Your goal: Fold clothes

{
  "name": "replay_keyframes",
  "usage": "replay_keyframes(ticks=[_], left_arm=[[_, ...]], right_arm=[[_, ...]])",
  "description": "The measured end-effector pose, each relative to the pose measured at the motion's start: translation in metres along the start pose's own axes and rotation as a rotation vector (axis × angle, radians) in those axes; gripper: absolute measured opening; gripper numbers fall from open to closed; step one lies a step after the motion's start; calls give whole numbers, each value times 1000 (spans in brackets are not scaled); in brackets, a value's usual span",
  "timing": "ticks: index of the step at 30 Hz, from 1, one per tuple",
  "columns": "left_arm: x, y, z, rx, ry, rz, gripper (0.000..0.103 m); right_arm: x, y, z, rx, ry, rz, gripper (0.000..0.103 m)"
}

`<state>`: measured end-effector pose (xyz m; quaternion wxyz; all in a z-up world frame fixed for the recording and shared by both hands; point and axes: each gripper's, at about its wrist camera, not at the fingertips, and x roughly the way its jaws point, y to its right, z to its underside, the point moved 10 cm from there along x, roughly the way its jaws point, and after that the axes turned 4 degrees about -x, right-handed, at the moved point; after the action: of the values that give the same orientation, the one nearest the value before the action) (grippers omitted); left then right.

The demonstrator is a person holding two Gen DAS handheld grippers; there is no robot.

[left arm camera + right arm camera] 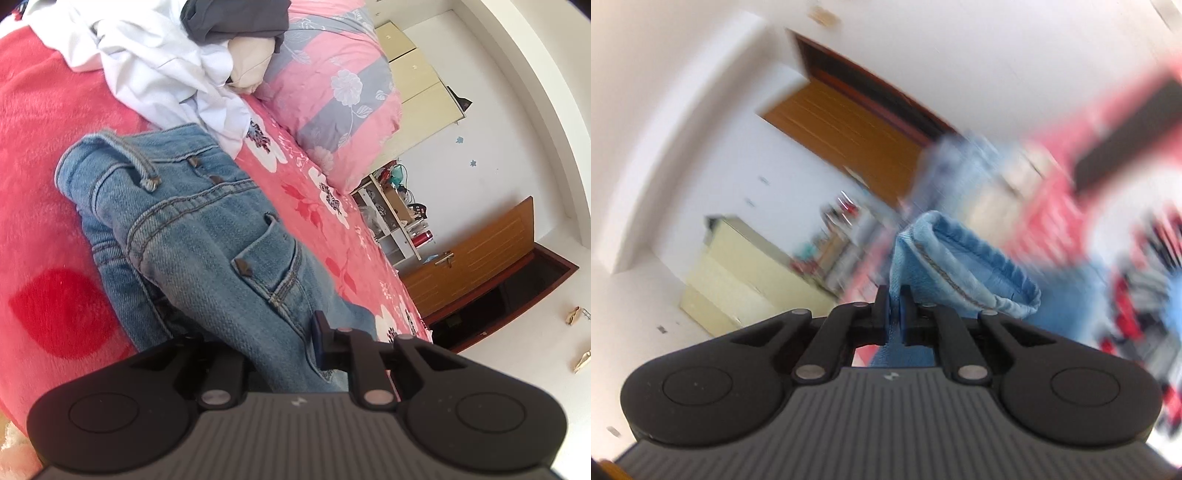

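Right hand-held gripper (894, 302) on hemmed denim jeans (960, 269)

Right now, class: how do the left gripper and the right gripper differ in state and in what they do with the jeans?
The left gripper is spread open across the jeans on the bed; the right gripper is shut on a jeans hem. The left view is sharp, the right view blurred. Both work the same denim.

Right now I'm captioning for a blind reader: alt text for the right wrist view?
The right hand-held gripper is shut on the hem of blue jeans, lifted off a pink bedspread. The background, blurred, shows a wooden door.
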<state>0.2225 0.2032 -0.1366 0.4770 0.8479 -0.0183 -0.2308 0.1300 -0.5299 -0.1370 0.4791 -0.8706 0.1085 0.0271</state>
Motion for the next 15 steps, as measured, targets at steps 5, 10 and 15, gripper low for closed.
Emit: replay_keyframes(ticks=[5, 10, 15], left_arm=[[2, -2, 3, -3, 0, -1, 22], [3, -5, 8, -4, 3, -7, 23], [-5, -14, 8, -34, 45, 10, 26]], right_arm=[[-2, 14, 20, 121, -49, -13, 21], [8, -4, 54, 92, -195, -17, 34], [22, -18, 88, -14, -289, 46, 21]])
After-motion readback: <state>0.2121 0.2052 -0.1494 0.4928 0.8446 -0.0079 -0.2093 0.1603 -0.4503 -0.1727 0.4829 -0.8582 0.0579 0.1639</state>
